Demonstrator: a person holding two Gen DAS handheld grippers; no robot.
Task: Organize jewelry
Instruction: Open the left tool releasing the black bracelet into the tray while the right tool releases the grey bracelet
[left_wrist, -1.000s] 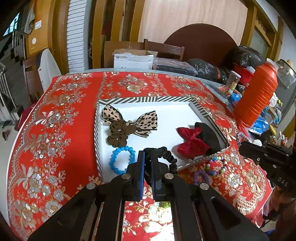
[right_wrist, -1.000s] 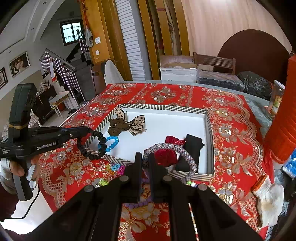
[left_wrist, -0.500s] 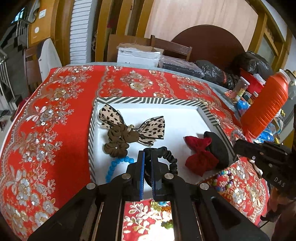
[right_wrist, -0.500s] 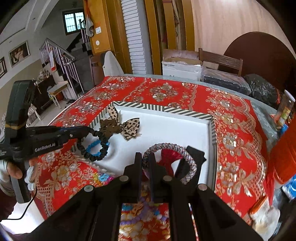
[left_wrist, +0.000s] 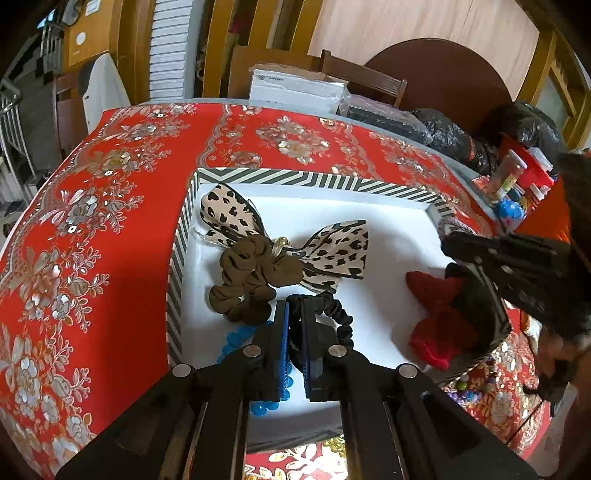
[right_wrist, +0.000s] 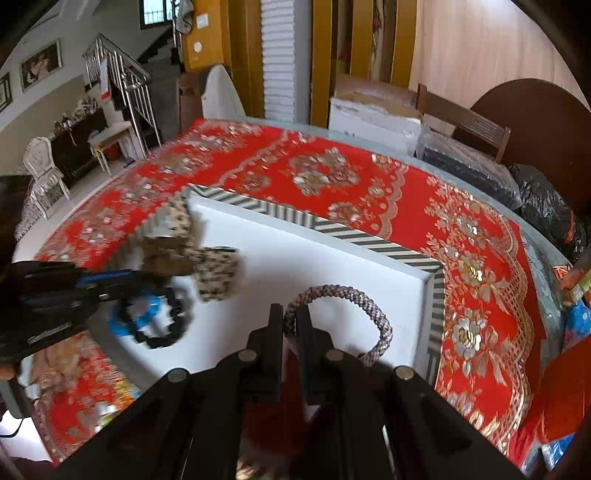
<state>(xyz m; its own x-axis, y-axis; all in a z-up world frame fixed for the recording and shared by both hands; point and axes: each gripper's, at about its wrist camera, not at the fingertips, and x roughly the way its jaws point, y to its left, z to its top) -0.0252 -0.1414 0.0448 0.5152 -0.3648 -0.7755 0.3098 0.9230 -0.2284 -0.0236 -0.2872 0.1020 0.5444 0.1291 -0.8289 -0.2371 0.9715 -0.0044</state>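
Both claws hang over the striped-rimmed white tray (left_wrist: 184, 236), the left claw (left_wrist: 293, 314) pinching a black scrunchie (left_wrist: 338, 314) and the right claw (right_wrist: 290, 321) pinching a braided bracelet (right_wrist: 369, 306), apparently to drop them inside.

Both grippers, left (left_wrist: 293, 314) and right (right_wrist: 290, 321), angle downward, jaws clamped.

Honestly nothing readable here. The white cardboard box (left_wrist: 295, 86) behind the table, top centre of the left wrist view, has a dark printed line on its flap, but it's too small to make out. Small jars and packets (left_wrist: 517, 181) at the right edge carry labels, equally illegible.
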